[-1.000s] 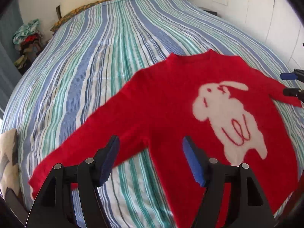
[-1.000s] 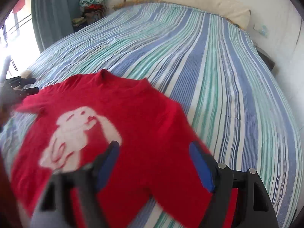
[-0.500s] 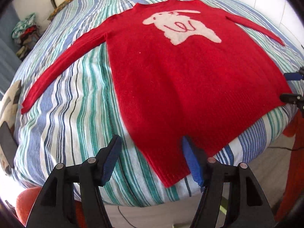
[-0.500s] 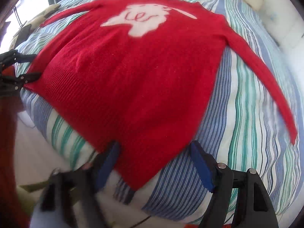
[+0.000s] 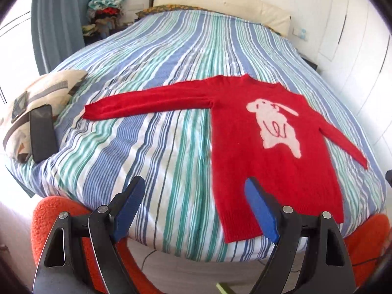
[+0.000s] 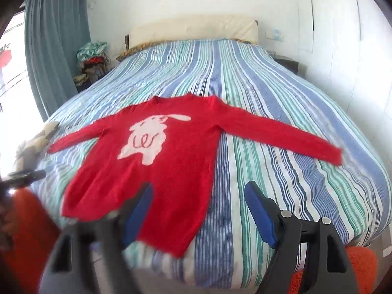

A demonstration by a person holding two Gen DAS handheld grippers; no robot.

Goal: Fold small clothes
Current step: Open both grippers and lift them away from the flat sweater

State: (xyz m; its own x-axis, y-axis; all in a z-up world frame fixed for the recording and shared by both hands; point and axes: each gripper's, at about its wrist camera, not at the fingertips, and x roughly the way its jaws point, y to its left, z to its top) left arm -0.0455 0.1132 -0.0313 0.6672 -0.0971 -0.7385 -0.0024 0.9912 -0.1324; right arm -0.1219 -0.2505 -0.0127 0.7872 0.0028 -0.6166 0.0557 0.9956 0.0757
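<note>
A small red sweater with a white rabbit on its front lies flat and face up on the striped bed, both sleeves spread out, hem toward me. It also shows in the right wrist view. My left gripper is open and empty, held back above the bed's near edge, left of the hem. My right gripper is open and empty, above the near edge by the hem's right corner. Neither touches the sweater.
The bed has a blue, green and white striped cover. A patterned cushion with a black phone on it lies at the near left corner. A clothes pile stands beside the headboard. An orange fuzzy surface lies below the bed edge.
Both grippers have pulled back from over the sweater to beyond the bed's near edge, and stayed open. The sweater now lies spread flat with its sleeves out.
</note>
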